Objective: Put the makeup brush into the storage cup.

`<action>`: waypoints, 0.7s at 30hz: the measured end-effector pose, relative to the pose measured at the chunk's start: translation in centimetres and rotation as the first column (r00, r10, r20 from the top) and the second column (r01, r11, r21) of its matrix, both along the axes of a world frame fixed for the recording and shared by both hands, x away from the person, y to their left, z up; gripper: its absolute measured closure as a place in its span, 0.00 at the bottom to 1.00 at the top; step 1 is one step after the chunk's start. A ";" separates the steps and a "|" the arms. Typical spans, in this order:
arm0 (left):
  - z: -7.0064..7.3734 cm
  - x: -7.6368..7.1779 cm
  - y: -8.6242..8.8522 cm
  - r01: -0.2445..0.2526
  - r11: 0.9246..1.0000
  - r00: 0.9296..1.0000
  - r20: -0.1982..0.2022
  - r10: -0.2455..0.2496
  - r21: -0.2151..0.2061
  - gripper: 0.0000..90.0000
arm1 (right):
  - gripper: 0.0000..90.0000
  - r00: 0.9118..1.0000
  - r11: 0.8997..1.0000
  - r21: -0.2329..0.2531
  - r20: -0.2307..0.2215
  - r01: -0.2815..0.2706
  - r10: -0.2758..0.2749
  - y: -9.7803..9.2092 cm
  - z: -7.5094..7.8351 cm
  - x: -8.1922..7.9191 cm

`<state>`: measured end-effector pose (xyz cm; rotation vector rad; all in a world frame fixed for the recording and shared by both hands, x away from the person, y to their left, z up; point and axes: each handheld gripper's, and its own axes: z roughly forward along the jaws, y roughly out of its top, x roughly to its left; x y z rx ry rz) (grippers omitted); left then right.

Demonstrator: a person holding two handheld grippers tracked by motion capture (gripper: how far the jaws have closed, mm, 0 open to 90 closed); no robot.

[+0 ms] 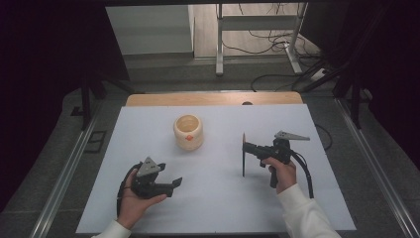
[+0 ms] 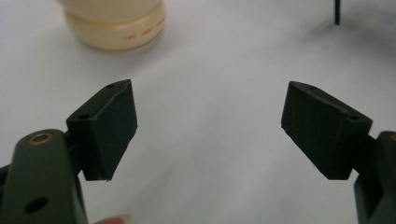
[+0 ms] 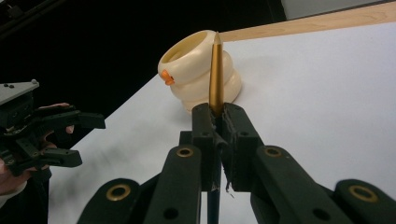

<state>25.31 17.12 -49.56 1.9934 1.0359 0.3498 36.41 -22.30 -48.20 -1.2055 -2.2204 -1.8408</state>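
One pencil (image 1: 243, 154) stands upright right of centre on the white table (image 1: 213, 208), clenched in the right gripper (image 1: 246, 147) — gold end up, dark tip touching or nearly touching the sheet. Left and farther off sits the cream duck-shaped holder (image 1: 188, 132), mouth up. Judging by this, the carry is in hand; next comes lifting the pencil over that mouth and lowering it in. Near left, the left gripper (image 1: 176, 185) hangs wide apart — grasping nothing.
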 end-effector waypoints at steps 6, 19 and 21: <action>0.4 1.0 -2.0 0.037 0.999 0.999 -0.007 -0.038 -0.020 0.21 | 0.94 1.000 1.000 -0.002 0.006 -0.002 0.002 0.0 0.1 -0.1; 1.2 2.3 -4.8 0.069 0.996 0.997 -0.016 -0.070 -0.053 0.22 | 0.94 1.000 1.000 -0.003 0.011 -0.006 0.006 0.1 0.1 -0.1; 1.1 2.7 -5.2 0.071 0.996 0.997 -0.020 -0.072 -0.053 0.22 | 0.94 1.000 1.000 -0.002 0.012 -0.007 0.007 0.0 0.1 -0.1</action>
